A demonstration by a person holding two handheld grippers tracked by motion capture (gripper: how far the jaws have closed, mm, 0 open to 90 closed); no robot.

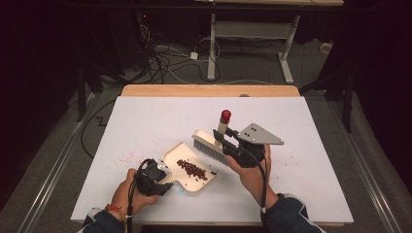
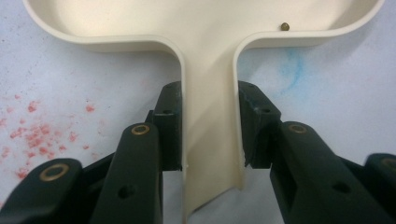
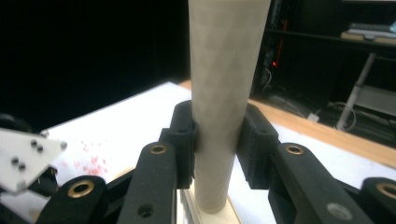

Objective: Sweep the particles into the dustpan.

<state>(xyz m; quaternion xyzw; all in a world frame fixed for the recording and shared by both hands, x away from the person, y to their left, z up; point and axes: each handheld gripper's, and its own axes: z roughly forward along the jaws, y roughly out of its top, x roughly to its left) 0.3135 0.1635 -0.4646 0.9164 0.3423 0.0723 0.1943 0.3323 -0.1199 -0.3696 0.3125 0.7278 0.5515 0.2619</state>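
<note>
Fingers (image 2: 170, 126) of the left gripper (image 1: 151, 178) clamp the cream dustpan (image 1: 190, 167), flat on the table (image 1: 145, 121); the right gripper (image 1: 241, 145) pinches the brush (image 1: 214, 141) handle beside it, bristles apparently raised.

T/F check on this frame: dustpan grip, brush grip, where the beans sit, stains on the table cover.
1. The left hand-held gripper is shut on the dustpan handle. True.
2. The right hand-held gripper is open and holds nothing. False: its pads clamp the brush handle.
3. The red beans lie inside the dustpan. True.
4. The brush bristles rest in the pile of beans. False: the brush head sits by the pan's far edge, apart from the pile.
5. The brush handle has a blue tip. False: the tip is red.
6. Reddish specks mark the white cover left of the pan. True.
</note>
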